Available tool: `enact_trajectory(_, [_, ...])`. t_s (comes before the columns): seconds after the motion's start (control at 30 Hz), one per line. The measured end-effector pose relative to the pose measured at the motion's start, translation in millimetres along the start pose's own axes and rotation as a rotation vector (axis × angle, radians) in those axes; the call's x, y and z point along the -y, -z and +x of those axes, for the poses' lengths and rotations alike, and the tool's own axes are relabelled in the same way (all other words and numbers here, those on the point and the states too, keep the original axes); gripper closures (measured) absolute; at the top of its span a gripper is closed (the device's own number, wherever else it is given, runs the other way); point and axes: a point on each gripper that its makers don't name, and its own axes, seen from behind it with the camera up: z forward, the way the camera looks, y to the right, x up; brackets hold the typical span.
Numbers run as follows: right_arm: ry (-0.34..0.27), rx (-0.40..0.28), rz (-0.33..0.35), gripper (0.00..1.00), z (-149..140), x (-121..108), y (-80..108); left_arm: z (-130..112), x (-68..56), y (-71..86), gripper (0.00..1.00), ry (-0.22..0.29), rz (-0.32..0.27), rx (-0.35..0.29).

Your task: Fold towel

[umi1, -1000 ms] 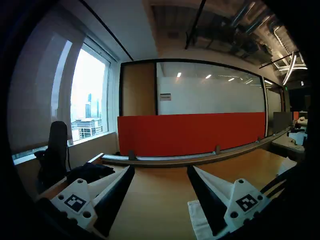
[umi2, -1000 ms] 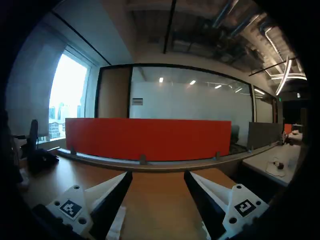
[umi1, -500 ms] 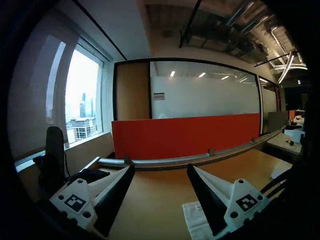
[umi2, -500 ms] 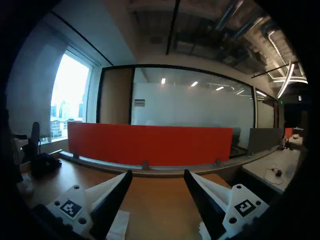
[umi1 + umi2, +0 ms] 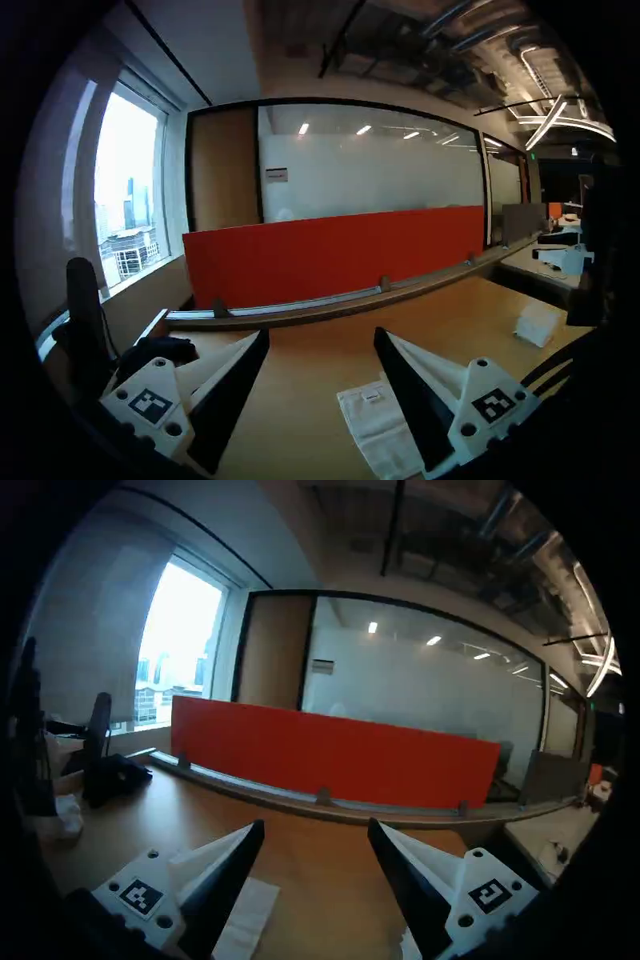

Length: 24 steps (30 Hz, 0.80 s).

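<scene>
A white towel [image 5: 376, 420] lies on the wooden desk [image 5: 312, 400]. The left gripper [image 5: 320, 332] and right gripper [image 5: 314, 822] hover above it, fingers [image 5: 232, 376] spread apart, grasping nothing. Folding seems not yet begun.

left tongs [image 5: 320, 352] gape above the white towel [image 5: 376, 424] on the desk [image 5: 320, 400].

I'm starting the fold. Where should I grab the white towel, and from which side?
Probably a corner of the towel at its far short edge, coming down from above and slightly left: it lies flat on the desk, so only edges can be pinched, and that corner lies exposed.
</scene>
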Motion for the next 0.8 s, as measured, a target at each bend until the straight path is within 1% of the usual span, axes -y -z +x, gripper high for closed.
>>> enact_trajectory(0.13, [0.029,0.04,0.051,0.0,-9.7,10.1,-1.2,-8.8,-8.9,-0.9,0.03,-0.036,-0.043,0.026])
enact_trajectory(0.37, [0.083,0.1,0.161,0.0,-25.1,35.4,1.1,-33.6,-32.6,-0.4,0.03,-0.077,-0.141,0.092])
enact_trajectory(0.47, [0.095,0.124,0.193,0.0,-31.5,42.6,0.9,-42.6,-38.3,0.5,0.03,-0.086,-0.162,0.112])
enact_trajectory(0.67, [0.103,0.152,0.237,0.0,-41.2,50.9,1.2,-58.8,-44.3,0.9,0.03,-0.072,-0.185,0.144])
enact_trajectory(0.8, [0.108,0.175,0.264,0.0,-54.2,57.1,1.9,-72.7,-49.1,1.2,0.03,-0.077,-0.198,0.161])
